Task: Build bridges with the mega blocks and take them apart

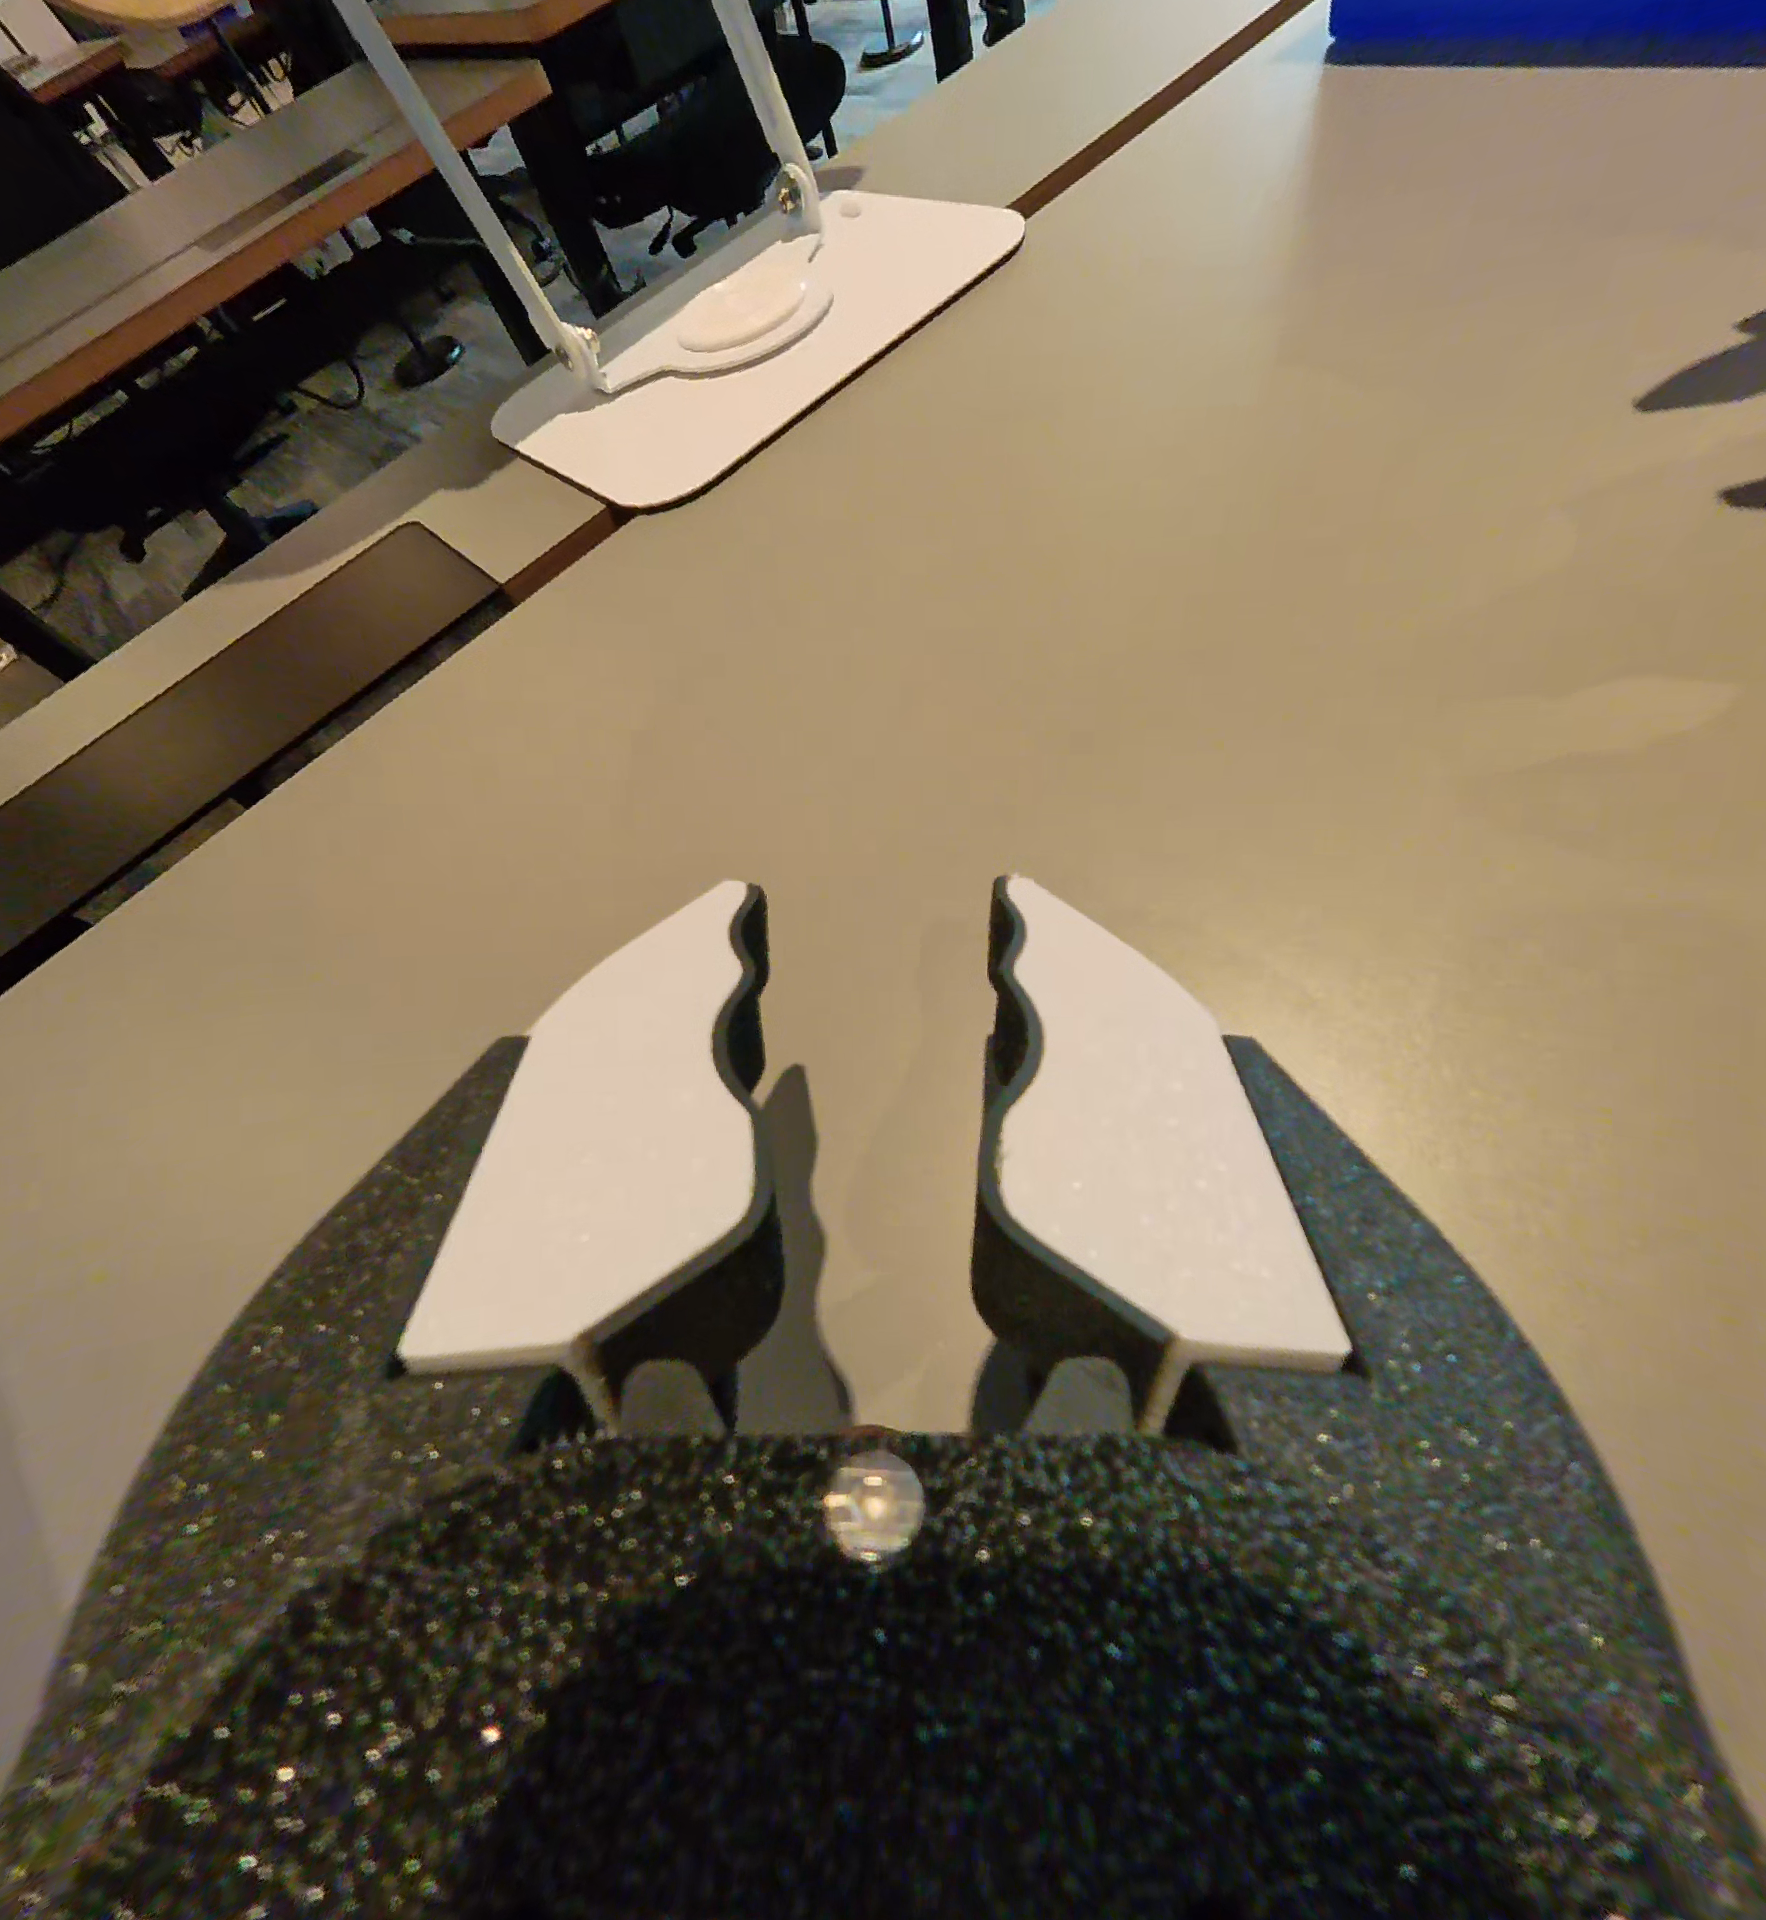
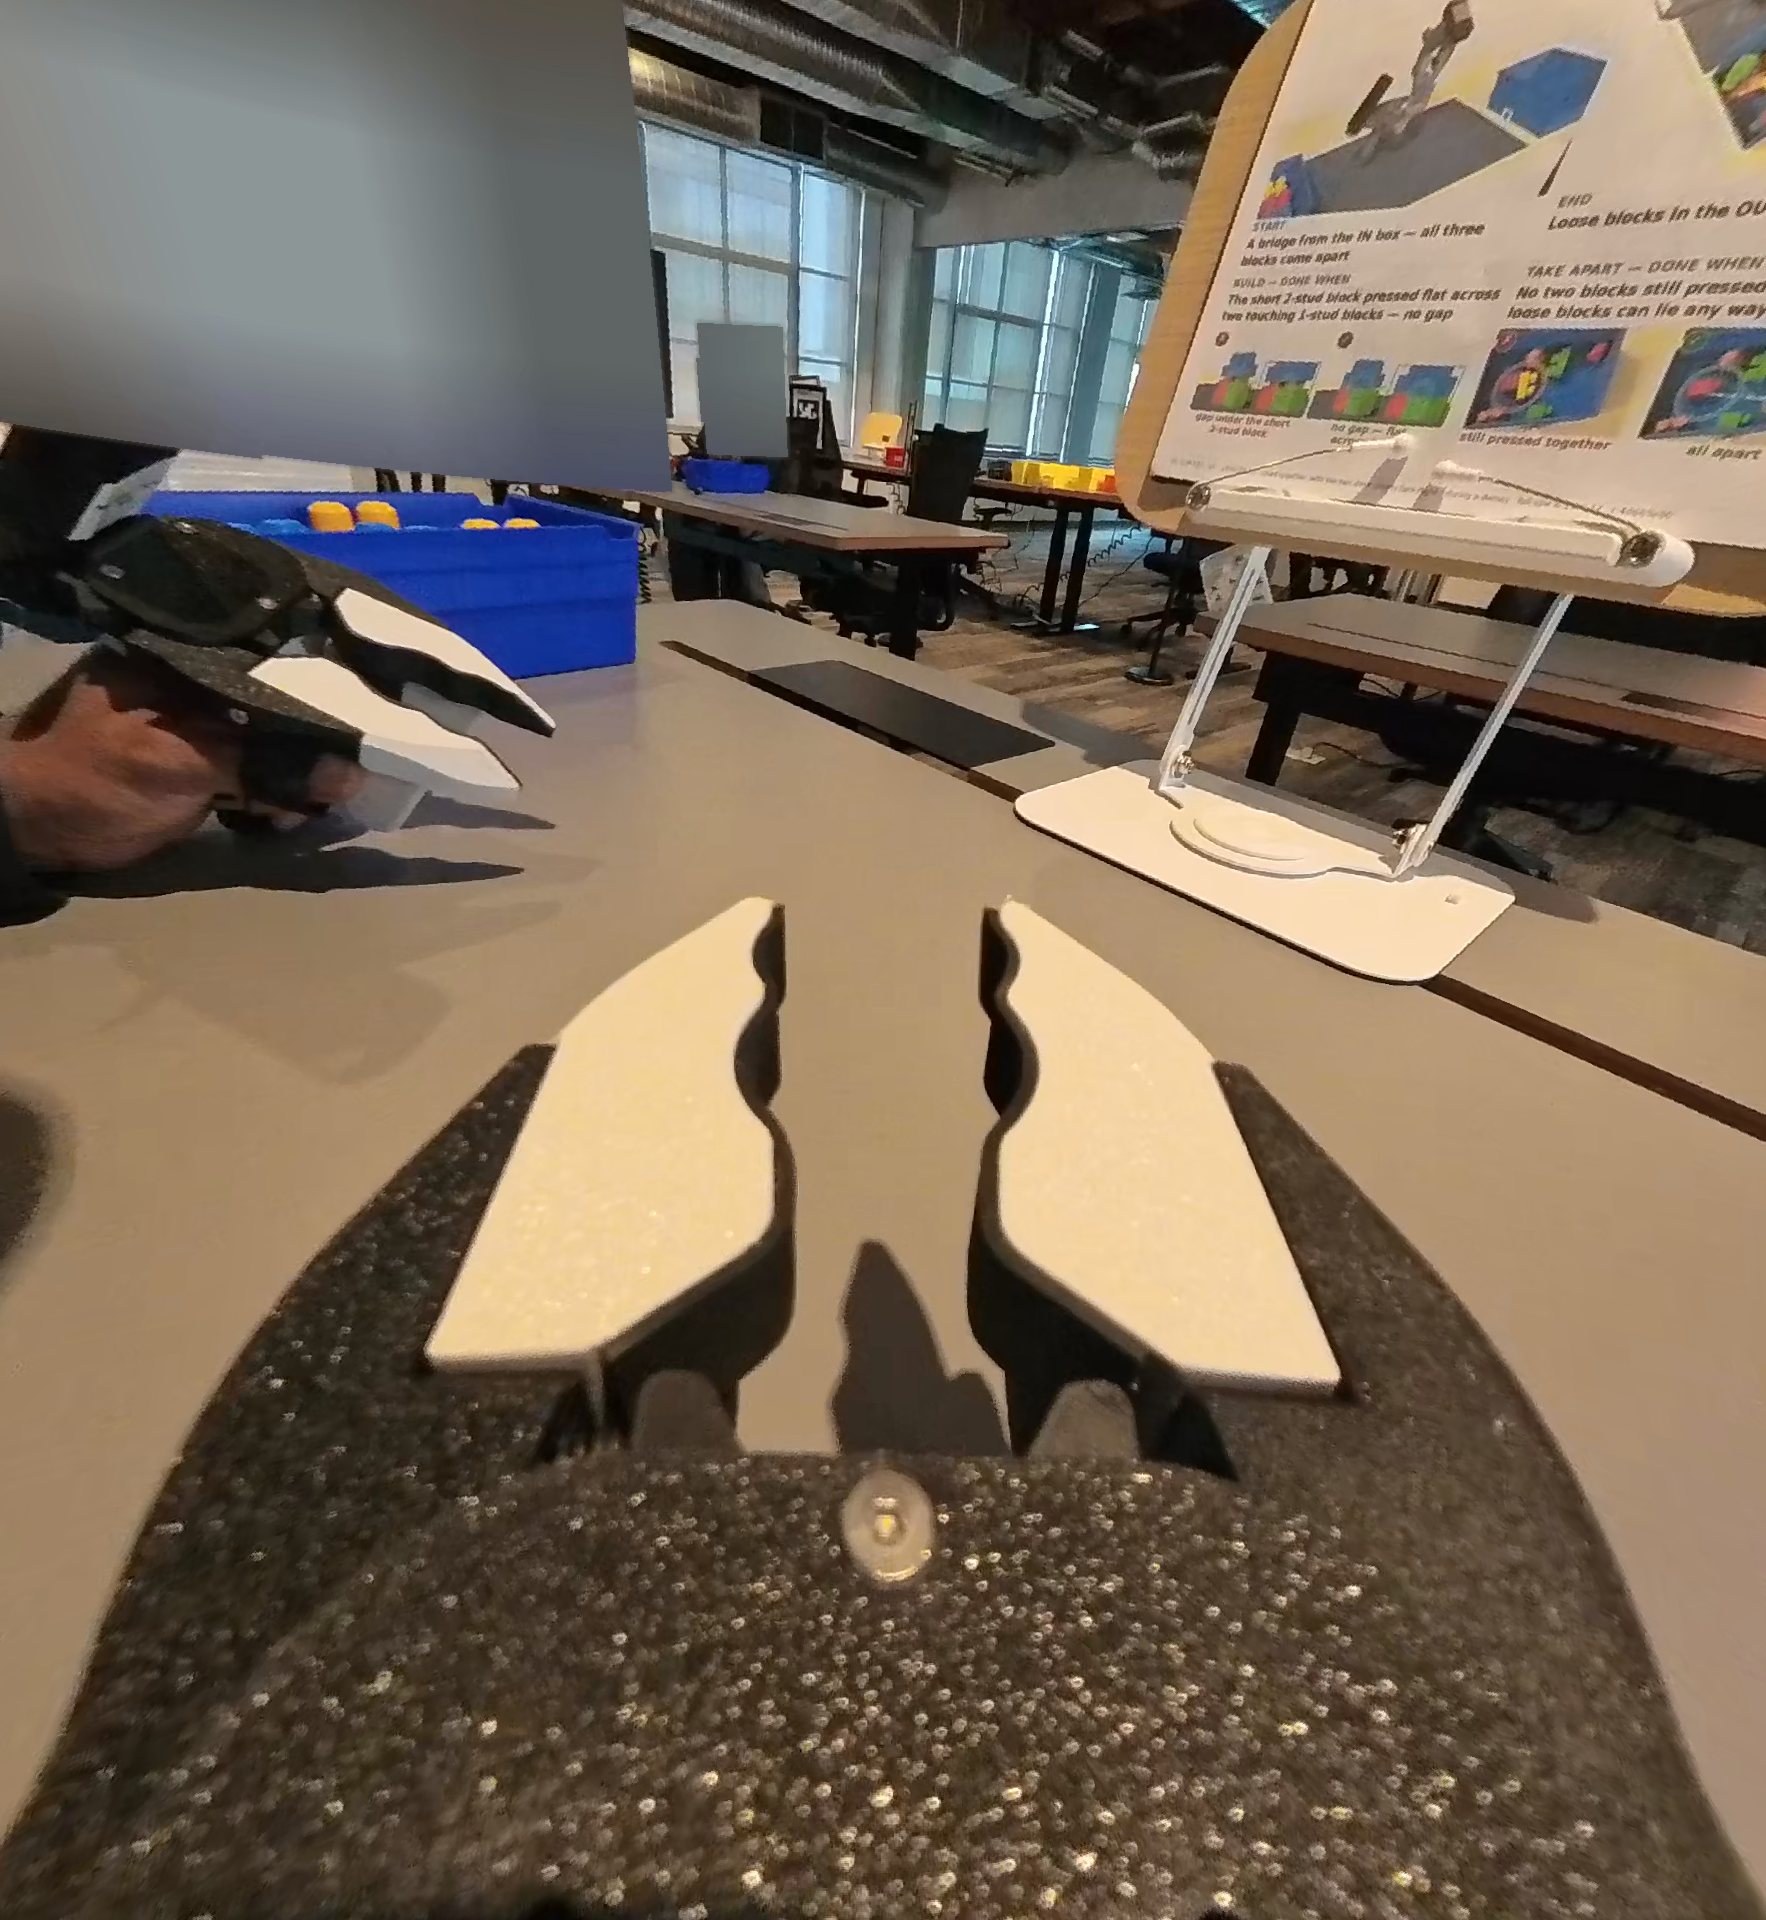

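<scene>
We hold left gripper [image 1: 879, 914] low over bare grey table [image 1: 1222, 675], fingers spread, nothing between. Right gripper [image 2: 881, 925] same: fingers apart, empty, above table. Left hand [image 2: 100, 769] rests on table at far left of right view. Blocks [image 2: 354, 514] sit in blue bin [image 2: 505, 592] behind left gripper, well apart from both. White stand [image 2: 1274, 862] with instruction sheet [image 2: 1544, 270] ahead right. Nothing between grippers and bin.
</scene>
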The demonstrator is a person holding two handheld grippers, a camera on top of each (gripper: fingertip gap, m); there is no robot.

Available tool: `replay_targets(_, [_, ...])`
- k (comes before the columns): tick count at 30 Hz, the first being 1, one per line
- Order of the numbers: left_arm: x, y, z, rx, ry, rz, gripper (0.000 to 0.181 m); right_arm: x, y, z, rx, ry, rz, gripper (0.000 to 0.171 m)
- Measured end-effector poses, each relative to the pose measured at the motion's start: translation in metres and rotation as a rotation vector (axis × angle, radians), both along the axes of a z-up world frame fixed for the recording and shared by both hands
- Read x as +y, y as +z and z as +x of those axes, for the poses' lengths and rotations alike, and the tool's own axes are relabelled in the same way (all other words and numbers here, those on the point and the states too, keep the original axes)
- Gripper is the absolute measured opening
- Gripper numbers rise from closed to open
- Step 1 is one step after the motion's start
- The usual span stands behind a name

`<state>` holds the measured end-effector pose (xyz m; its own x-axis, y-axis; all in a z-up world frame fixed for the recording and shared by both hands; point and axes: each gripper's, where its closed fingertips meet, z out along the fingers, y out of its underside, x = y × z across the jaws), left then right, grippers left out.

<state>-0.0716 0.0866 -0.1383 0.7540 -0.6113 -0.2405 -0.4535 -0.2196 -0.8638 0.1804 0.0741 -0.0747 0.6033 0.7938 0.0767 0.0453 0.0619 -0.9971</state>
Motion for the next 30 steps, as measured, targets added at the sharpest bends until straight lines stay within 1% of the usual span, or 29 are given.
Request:
replay_targets(1, [0.0,0.0001,-0.0002,0.0,0.001,0.001,0.04,-0.0001,-0.0004,-0.0004,-0.003,0.002,0.0,0.035])
replay_targets(11, [-0.0002,-0.0025,0.0009,0.02,-0.001,-0.003,0.033,0.0004,-0.0008,-0.0005,-0.005,0.003,-0.006,0.032])
replay_targets(25, [0.0013,-0.006,0.001,0.054,0.011,-0.004,0.031,0.0049,-0.0036,-0.0004,-0.012,-0.011,-0.035,0.029])
replay_targets(30, [0.0003,-0.0046,0.0018,0.07,0.01,0.023,0.024,0.0048,0.0003,0.0037,0.016,-0.027,-0.019,0.027])
